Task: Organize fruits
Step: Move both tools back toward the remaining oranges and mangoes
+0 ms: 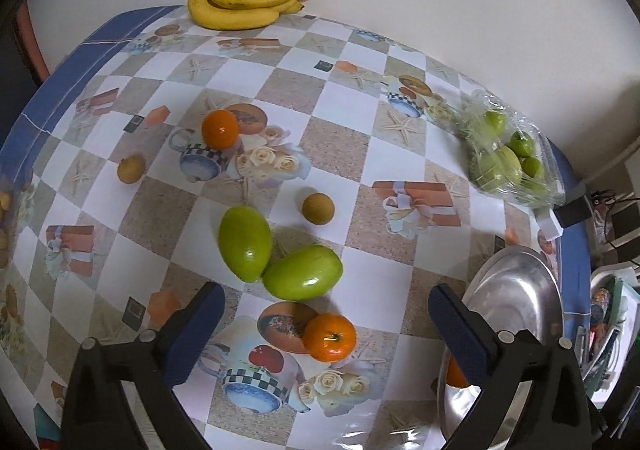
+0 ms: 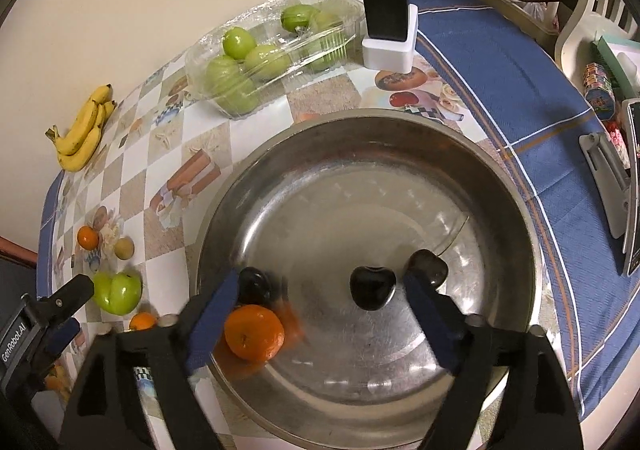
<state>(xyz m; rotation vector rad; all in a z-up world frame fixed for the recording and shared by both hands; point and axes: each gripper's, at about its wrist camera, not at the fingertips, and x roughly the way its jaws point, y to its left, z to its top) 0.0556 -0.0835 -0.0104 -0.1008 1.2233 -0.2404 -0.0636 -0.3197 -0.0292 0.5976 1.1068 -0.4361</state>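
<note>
The steel bowl [image 2: 400, 142] holds a mandarin [image 2: 254, 332] and three dark cherries [image 2: 373, 287]. The clear clamshell box [image 2: 272, 54] contains green fruits. The right gripper [image 2: 320, 310] and the left gripper [image 1: 326, 324] both gape wide, empty; more fruit lies loose on the tablecloth [image 1: 340, 98].

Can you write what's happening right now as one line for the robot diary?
left claw: open, above green fruits | right claw: open, over metal bowl | bowl: orange, three dark fruits | table: bananas, boxed green fruit
</note>
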